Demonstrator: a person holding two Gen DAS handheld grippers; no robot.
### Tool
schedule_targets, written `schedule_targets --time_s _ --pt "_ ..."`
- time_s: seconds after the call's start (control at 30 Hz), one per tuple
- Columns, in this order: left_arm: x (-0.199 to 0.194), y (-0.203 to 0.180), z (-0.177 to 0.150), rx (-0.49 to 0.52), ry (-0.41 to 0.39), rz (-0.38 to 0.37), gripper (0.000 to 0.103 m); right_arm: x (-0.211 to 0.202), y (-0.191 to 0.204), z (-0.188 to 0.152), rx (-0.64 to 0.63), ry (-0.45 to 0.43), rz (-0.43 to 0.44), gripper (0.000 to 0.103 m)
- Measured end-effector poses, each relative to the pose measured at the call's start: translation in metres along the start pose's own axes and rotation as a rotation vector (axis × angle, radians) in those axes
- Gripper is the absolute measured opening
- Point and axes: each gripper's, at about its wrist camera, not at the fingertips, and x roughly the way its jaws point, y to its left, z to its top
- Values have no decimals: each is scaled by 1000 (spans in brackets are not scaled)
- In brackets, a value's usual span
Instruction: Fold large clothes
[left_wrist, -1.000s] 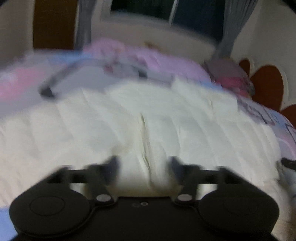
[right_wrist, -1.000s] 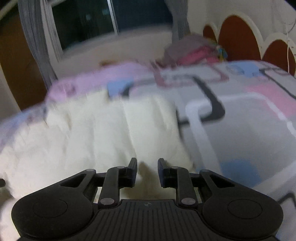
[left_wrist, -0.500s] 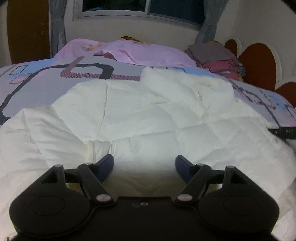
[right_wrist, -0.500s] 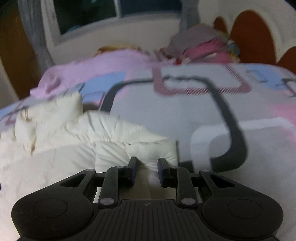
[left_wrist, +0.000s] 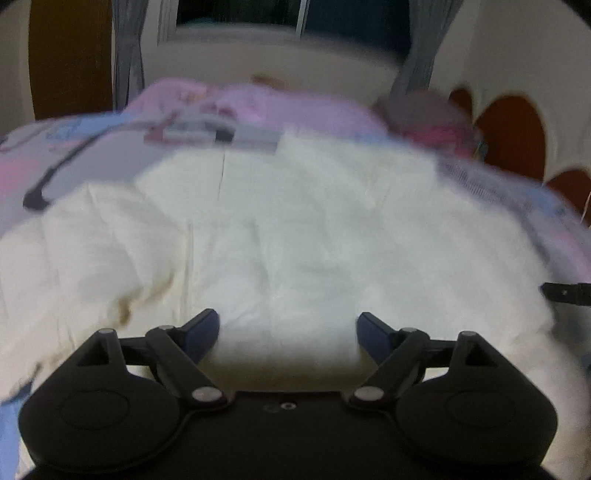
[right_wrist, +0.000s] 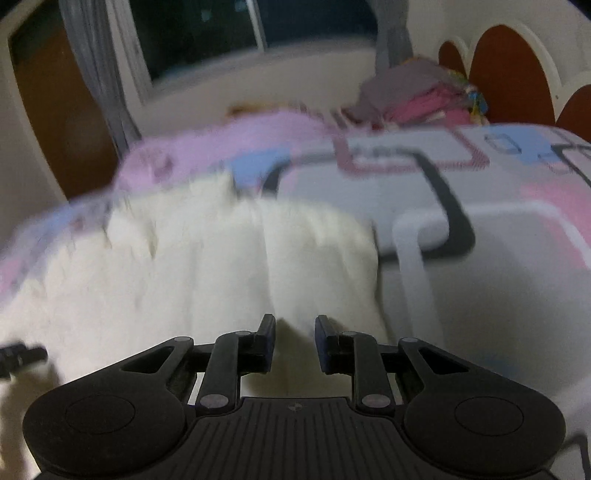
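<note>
A white quilted padded garment lies spread across the bed and fills the middle of the left wrist view. My left gripper hovers over its near part. Its jaws are opening wide, with fabric below them, and the pads do not press on it. In the right wrist view the garment stretches from the far left down to my right gripper. That gripper is shut narrowly on the garment's near right edge. Both views are motion-blurred.
The patterned bedspread in grey, pink and blue lies bare to the right of the garment. A pile of folded clothes sits by the scalloped headboard. A pink blanket lies at the far side under the window.
The left jaws have spread wider and the gripper has shifted over the garment. The right gripper still holds its edge, and the garment, bunched half a second ago, now lies drawn out flatter.
</note>
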Motion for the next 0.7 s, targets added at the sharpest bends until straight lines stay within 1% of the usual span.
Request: schedule_targets --time_s 0.03,0.07,0.13,0.2,0.23,0.27,0.3,0.33,0.4,0.43,0.47,0.5,0.53,0.57,0.67,0.7 --pt "5 0 -2 5 17 4 84 4 3 -2 -3 17 -9 23" --pt "5 2 -1 1 20 8 82 0 5 0 4 12 -17 23" --pt "-5 5 2 -6 8 28 83 -16 8 4 11 -30 -19 23" --pt "-21 13 -1 -35 -36 54 96 -34 10 4 17 -81 -19 24" --pt "-28 19 -3 -60 -57 73 103 -41 10 3 22 -95 -23 44" --pt "-37 29 -8 -102 -81 96 103 -47 9 2 28 -114 -34 69" --pt "-45 44 -14 -153 -89 123 103 -56 10 -1 27 -154 -41 103" --pt "-51 58 -19 -197 -90 144 103 -63 10 -4 20 -187 -31 102" --pt "-69 92 -36 -290 -110 197 102 -72 10 -7 20 -203 -36 101" --pt "-81 112 -47 -339 -123 229 100 -75 9 -10 25 -208 -52 93" --pt "-90 128 -57 -377 -132 256 95 -77 8 -12 37 -206 -69 87" --pt "-101 147 -68 -420 -140 287 93 -78 5 -15 59 -201 -83 75" --pt "-109 164 -76 -456 -143 313 88 -79 0 -19 83 -198 -89 63" --pt "-118 182 -86 -497 -144 343 85 -77 -6 -21 110 -191 -95 59" --pt "-140 223 -114 -601 -150 405 79 -74 -18 -24 167 -174 -144 58" --pt "-145 234 -121 -635 -152 411 79 -74 -20 -25 182 -166 -149 58"
